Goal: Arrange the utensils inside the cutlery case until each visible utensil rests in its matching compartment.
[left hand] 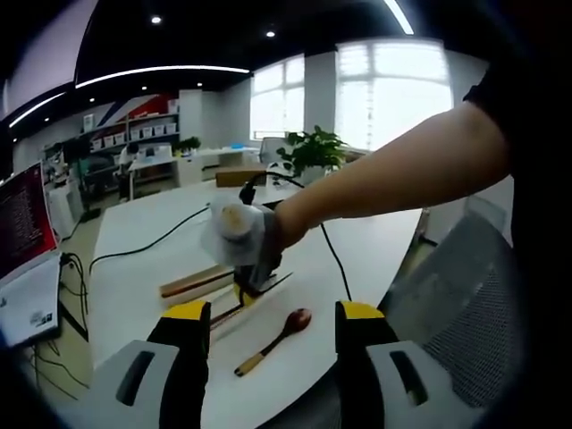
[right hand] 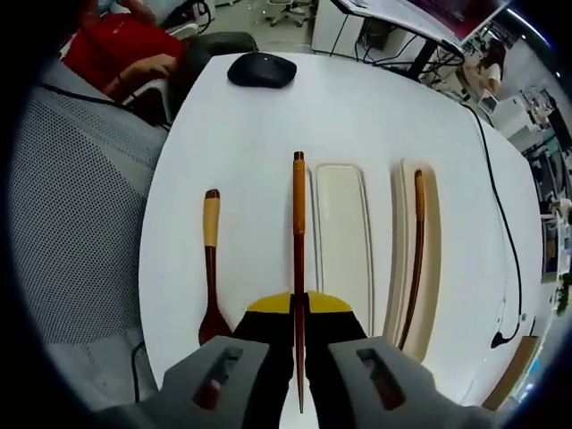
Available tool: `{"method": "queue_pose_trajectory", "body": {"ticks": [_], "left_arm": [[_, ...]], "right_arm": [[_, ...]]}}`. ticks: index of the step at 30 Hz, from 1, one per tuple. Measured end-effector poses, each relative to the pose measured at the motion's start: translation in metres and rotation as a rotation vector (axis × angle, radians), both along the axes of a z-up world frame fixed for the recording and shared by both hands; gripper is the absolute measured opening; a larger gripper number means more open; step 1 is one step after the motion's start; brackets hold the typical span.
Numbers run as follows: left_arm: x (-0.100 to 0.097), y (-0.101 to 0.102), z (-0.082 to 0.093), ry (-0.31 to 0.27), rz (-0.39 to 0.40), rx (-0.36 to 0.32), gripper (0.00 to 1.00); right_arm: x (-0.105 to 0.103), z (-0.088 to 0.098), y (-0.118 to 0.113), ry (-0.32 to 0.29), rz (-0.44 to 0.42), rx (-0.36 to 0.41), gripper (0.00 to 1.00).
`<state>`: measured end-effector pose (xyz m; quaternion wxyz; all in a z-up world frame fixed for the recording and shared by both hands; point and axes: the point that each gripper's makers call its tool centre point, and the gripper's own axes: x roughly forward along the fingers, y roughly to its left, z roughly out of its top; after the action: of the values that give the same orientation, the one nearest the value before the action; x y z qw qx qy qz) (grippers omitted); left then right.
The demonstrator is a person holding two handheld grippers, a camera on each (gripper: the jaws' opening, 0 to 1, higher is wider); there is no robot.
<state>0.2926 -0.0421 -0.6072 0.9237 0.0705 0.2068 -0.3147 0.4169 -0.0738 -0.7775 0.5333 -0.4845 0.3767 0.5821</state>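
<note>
Right gripper [right hand: 299, 332] clamped on chopstick [right hand: 298, 232], held above case [right hand: 340, 237] left edge; second chopstick [right hand: 416, 259] in far-right slot; spoon [right hand: 211, 268] on surface [right hand: 375, 116] left of case. Left gripper [left hand: 273, 335] spread, empty, hovering near spoon [left hand: 277, 340]. Risks: stick pivoting in narrow pinch, landing on rim or rolling off.

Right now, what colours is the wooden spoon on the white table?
The wooden spoon has a dark reddish-brown bowl and a pale tan handle end, clearest in the right gripper view.

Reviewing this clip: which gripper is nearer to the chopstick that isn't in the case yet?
Right. The right gripper is shut on that chopstick, over the case. The left gripper is open and hangs back from the table, apart from it.
</note>
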Motion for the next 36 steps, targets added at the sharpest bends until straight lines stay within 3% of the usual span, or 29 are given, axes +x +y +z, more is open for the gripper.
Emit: {"method": "queue_pose_trajectory", "body": {"ticks": [36], "left_arm": [[-0.001,-0.001,-0.002,0.012,-0.007,0.001,0.57]], "right_arm": [[0.027,0.017,0.006,-0.067,0.002,0.019,0.00]]}}
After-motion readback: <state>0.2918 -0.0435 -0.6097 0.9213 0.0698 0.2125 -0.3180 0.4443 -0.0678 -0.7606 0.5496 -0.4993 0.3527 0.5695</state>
